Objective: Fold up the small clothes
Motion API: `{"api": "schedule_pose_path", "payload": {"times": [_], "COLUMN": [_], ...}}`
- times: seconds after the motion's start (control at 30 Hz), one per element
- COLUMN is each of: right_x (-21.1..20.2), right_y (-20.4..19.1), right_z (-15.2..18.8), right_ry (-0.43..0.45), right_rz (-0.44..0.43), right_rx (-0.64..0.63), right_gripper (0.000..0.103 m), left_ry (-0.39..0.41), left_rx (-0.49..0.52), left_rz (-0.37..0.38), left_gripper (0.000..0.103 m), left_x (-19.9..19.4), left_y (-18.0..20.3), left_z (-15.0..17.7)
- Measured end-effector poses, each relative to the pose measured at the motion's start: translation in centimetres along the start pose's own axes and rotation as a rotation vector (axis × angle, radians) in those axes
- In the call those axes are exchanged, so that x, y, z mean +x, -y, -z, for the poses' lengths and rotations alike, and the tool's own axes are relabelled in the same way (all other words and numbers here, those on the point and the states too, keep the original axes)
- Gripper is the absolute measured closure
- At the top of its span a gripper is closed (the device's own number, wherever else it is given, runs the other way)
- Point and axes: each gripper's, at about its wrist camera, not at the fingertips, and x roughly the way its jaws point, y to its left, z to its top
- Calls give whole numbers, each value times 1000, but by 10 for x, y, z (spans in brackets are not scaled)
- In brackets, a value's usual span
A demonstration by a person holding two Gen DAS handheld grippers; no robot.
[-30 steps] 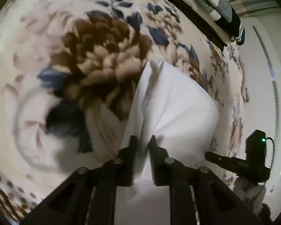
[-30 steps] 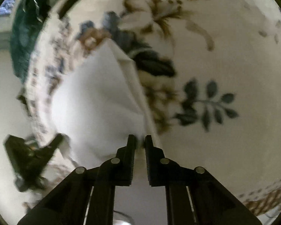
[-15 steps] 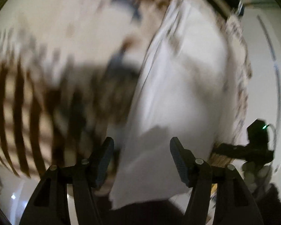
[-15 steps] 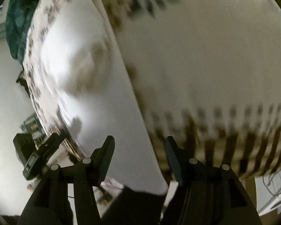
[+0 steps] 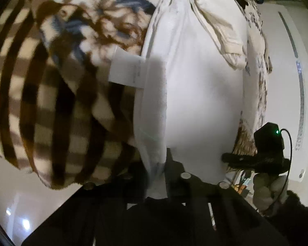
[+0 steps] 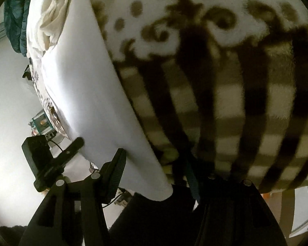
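Observation:
A white garment [image 5: 195, 86] lies flat on the patterned blanket [image 5: 41, 102], its near hem at the bed's front edge, a white care tag [image 5: 126, 69] sticking out on its left side. A cream collar or cuff part [image 5: 217, 26] lies on its far half. My left gripper [image 5: 154, 176] is shut on the garment's near left hem. In the right wrist view the garment [image 6: 86, 86] runs along the left; my right gripper [image 6: 154, 170] is open, its fingers either side of the near right corner.
The brown checked and floral blanket [image 6: 225, 106] hangs over the bed's front edge. Dark clothes [image 6: 15, 20] lie at the far end of the bed. The other gripper shows in each view [image 5: 264, 157] [image 6: 47, 164]. White floor lies below.
Both grippers let go of the folded edge, opened and pulled back to the near hem. The garment now lies flat. The left gripper has since shut on the hem.

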Motion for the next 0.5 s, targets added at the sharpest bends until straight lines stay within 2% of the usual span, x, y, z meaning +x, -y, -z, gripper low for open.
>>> {"api": "schedule_pose_path", "payload": {"times": [0.03,0.07,0.13,0.33,0.5], "right_x": [-1,-3,-7,-42,-82], "right_y": [-3,-6,-12,-43,-70], "right_z": [1,4,8,22,2], "right_ry": [5,11,19,26,84], "right_rz": [6,5,-19,-156,-257], "right_rx": [-6,-7,-14,-62,-72], "right_gripper": [80,84,98,99,99], "left_ry": [3,4,7,16,42], "left_rx": [-7,-20,-37,-88,-143], "left_rz": [4,15,25,83,151], "left_gripper": [95,96,96,97,97], "left_x": [-4,-9,-15,-53,-76], "left_y": [2,5,8,22,39], "left_z": [0,0,1,-3,-28]}}
